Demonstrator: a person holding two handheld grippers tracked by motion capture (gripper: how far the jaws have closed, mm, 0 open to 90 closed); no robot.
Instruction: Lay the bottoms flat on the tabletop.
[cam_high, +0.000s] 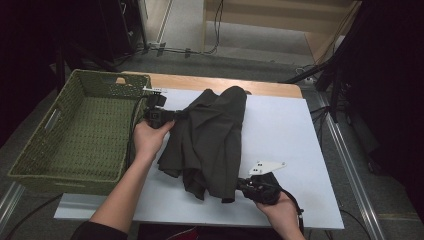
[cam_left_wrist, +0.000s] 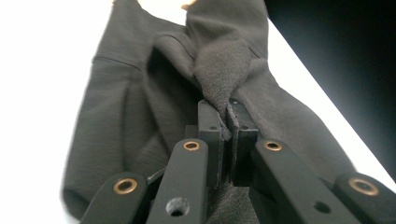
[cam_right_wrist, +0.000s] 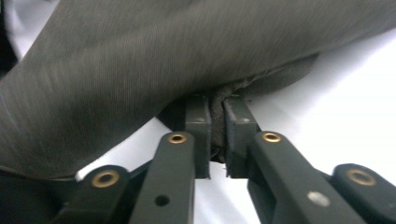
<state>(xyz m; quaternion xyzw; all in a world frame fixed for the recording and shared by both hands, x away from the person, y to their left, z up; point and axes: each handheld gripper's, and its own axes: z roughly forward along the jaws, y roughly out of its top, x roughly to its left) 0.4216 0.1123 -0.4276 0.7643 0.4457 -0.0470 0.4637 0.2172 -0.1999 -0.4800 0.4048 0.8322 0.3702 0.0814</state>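
A dark grey garment (cam_high: 210, 140) lies crumpled on the white sheet (cam_high: 285, 130) in the middle of the table. My left gripper (cam_high: 179, 114) is at the garment's upper left edge and is shut on a fold of the cloth. In the left gripper view the fabric (cam_left_wrist: 140, 107) bunches up between the jaws of the left gripper (cam_left_wrist: 223, 116). My right gripper (cam_high: 239, 186) is at the garment's lower right corner near the front edge. In the right gripper view the right gripper (cam_right_wrist: 215, 116) pinches a hem of the garment (cam_right_wrist: 163, 56), which drapes above it.
A green woven basket (cam_high: 30, 165) stands at the left, touching the sheet's edge, with nothing seen inside. A wooden table edge (cam_high: 270, 89) shows behind the sheet. Cables and dark stands lie on the floor beyond and to the right.
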